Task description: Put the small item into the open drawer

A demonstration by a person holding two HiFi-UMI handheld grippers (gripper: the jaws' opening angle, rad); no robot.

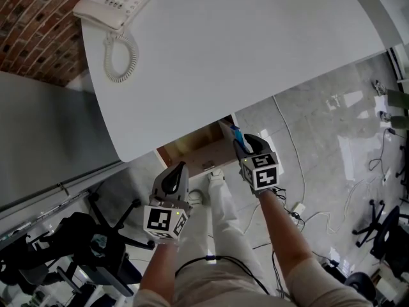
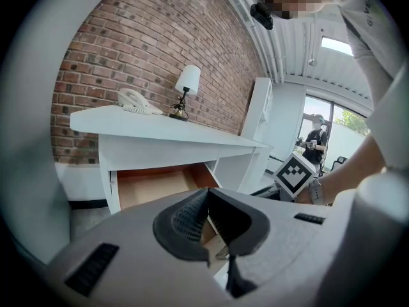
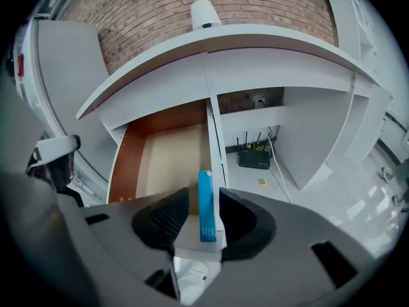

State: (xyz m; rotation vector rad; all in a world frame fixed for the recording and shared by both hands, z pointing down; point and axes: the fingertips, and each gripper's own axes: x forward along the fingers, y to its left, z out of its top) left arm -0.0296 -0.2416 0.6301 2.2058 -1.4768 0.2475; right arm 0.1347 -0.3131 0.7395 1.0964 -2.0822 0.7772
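Observation:
A small blue box [image 3: 206,213] stands upright between the jaws of my right gripper [image 3: 203,196], over the white front panel of the open drawer [image 3: 169,162]. It lies against the right-hand pad, and a gap shows between it and the left pad, so the jaws are open. In the head view the blue box [image 1: 237,135] sits just ahead of the right gripper [image 1: 246,147] at the drawer's [image 1: 192,147] right corner. My left gripper [image 1: 174,179] hangs back from the drawer, its jaw tips together and nothing between them; its own view looks at the drawer [image 2: 153,184] from the left.
The white desk [image 1: 243,43] overhangs the drawer and carries a telephone [image 1: 112,4] and a lamp [image 2: 186,85]. A black router [image 3: 254,157] and cables lie on the floor under the desk. A black office chair [image 1: 96,235] stands at my left.

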